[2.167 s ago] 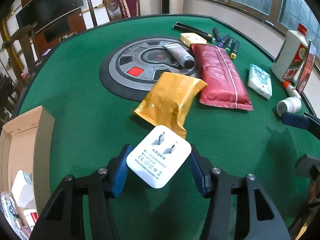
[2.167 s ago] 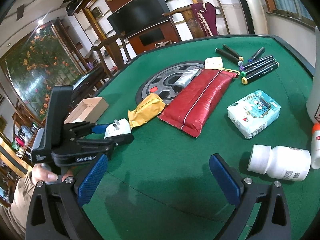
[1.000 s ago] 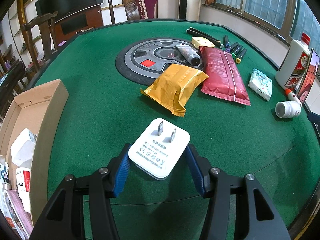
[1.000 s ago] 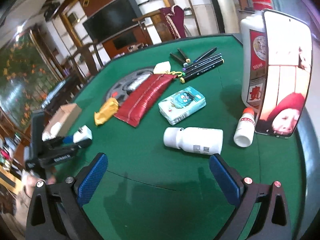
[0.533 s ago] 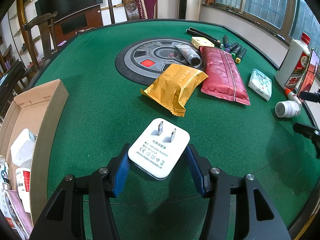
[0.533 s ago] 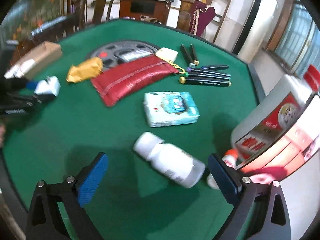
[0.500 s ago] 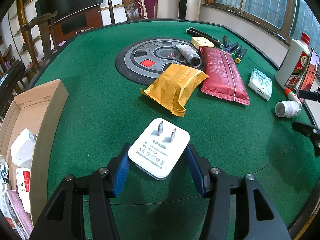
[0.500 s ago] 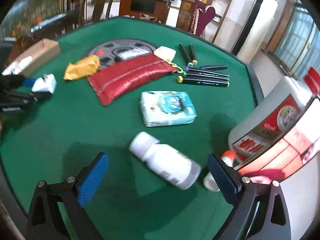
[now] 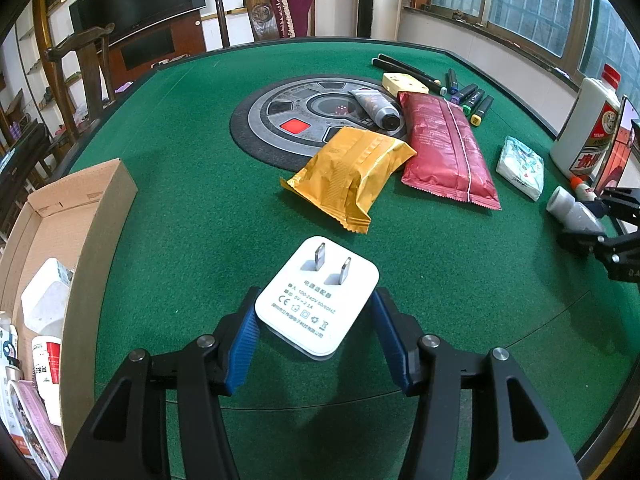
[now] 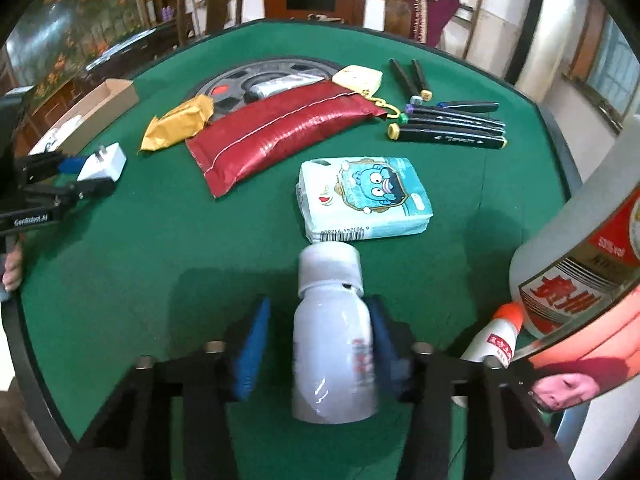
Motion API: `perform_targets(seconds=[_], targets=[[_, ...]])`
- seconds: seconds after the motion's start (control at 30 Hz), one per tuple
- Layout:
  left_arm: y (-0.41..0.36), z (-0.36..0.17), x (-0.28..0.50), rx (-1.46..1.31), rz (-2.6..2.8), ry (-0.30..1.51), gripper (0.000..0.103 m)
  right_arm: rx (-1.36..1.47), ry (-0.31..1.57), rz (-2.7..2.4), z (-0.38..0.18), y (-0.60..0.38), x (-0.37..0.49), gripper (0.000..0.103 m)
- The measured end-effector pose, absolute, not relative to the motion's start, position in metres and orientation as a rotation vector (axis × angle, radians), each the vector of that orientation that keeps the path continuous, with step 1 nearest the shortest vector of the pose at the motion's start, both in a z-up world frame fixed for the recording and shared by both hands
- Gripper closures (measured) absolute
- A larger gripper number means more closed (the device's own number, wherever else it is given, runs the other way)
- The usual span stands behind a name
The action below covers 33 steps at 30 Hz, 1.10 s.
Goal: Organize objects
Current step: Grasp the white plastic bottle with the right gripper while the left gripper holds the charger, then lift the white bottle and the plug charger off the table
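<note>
Right gripper (image 10: pixel 316 348) is closing its jaws around the white bottle (image 10: pixel 332 344), which lies on the green desk (image 10: pixel 160 248) at 6 o'clock, cap toward the tissue pack (image 10: pixel 364 200). The right pad touches; the left shows a gap. Best to squeeze mid-body and keep clear of the glue stick (image 10: pixel 494 338). Left gripper (image 9: pixel 316 332) clamps the white charger (image 9: pixel 318 298), half-open, with the cardboard box (image 9: pixel 100 208) at 9 o'clock.

tabletop (image 9: pixel 192 184): matt green felt
charger (image 9: pixel 318 300): smooth white plastic, metal prongs
snack bags (image 9: pixel 352 172): glossy crinkled foil
box (image 9: pixel 100 200): plain cardboard
</note>
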<state>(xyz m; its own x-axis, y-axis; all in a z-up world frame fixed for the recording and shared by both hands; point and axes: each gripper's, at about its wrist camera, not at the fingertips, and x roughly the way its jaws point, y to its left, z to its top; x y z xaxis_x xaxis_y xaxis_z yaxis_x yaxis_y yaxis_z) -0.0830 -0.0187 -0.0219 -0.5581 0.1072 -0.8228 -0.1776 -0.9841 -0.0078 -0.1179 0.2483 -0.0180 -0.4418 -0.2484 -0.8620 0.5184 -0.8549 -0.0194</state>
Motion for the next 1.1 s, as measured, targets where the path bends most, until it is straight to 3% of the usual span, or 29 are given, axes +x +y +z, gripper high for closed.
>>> perform_targets(seconds=[0.33, 0.57, 1.1], targets=[[-0.01, -0.023, -0.083, -1.385, 2.633, 0.119, 0.049, 1.281, 0.146, -2.32, -0.018, 0.198, -0.113, 0.067], [-0.008, -0.023, -0.082, -1.381, 2.634, 0.12, 0.049, 1.225, 0.215, -2.336, -0.021, 0.156, -0.107, 0.066], [0.005, -0.023, -0.09, -1.362, 2.642, 0.115, 0.049, 1.193, 0.12, -2.346, -0.021, 0.174, -0.105, 0.067]])
